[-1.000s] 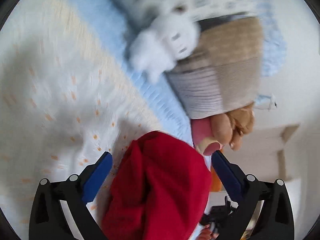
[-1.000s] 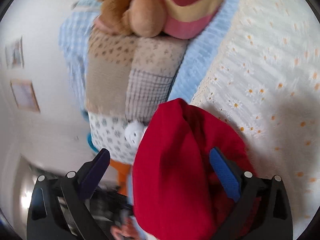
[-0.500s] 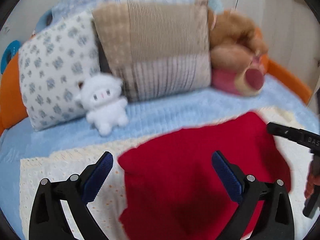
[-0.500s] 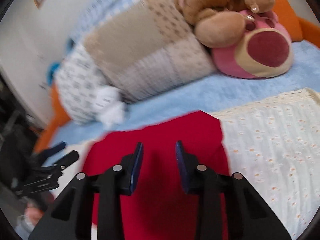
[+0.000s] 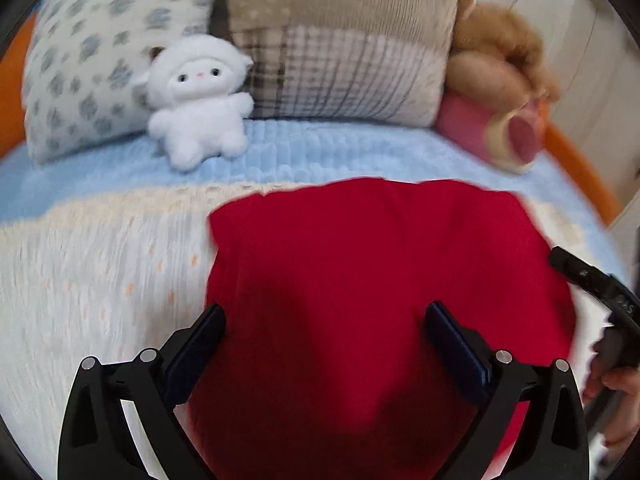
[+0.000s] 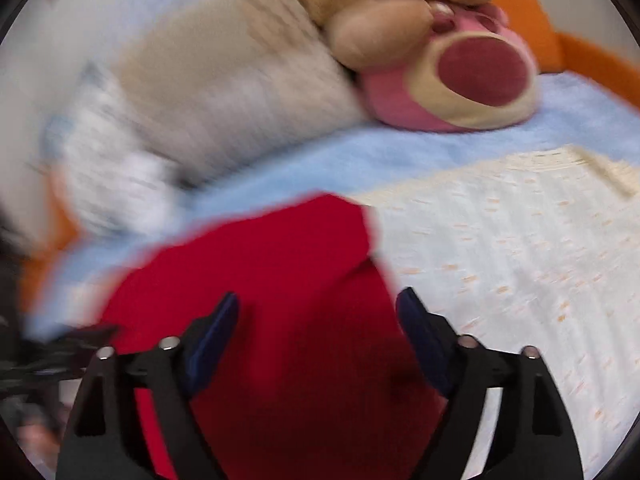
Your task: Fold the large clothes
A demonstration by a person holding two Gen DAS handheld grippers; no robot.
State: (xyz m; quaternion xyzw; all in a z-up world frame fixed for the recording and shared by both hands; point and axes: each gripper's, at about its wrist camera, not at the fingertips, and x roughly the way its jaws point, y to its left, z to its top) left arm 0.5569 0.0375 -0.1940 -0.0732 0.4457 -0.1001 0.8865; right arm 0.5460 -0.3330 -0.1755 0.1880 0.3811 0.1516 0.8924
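A red garment [image 5: 368, 280] lies spread on the cream daisy-print blanket [image 5: 100, 264] on the bed. My left gripper [image 5: 324, 328] is open, its blue-padded fingers wide apart above the near part of the garment. The garment also shows in the right wrist view [image 6: 272, 280], blurred. My right gripper [image 6: 318, 320] is open above the garment's near part. The right gripper's black body [image 5: 596, 288] shows at the right edge of the left wrist view, by the garment's right side.
A white plush lamb [image 5: 200, 100], a blue-spotted pillow [image 5: 92, 52] and a beige patchwork pillow [image 5: 340, 48] stand at the head of the bed. A brown bear [image 6: 392, 12] and a pink plush [image 6: 472, 80] lie at the right. An orange bed rim [image 6: 592, 52] borders the blue sheet [image 5: 300, 148].
The red garment went from a bunched heap between my fingers to lying spread on the blanket. My right gripper was nearly shut half a second ago and has opened. Both cameras have swung to face the pillows.
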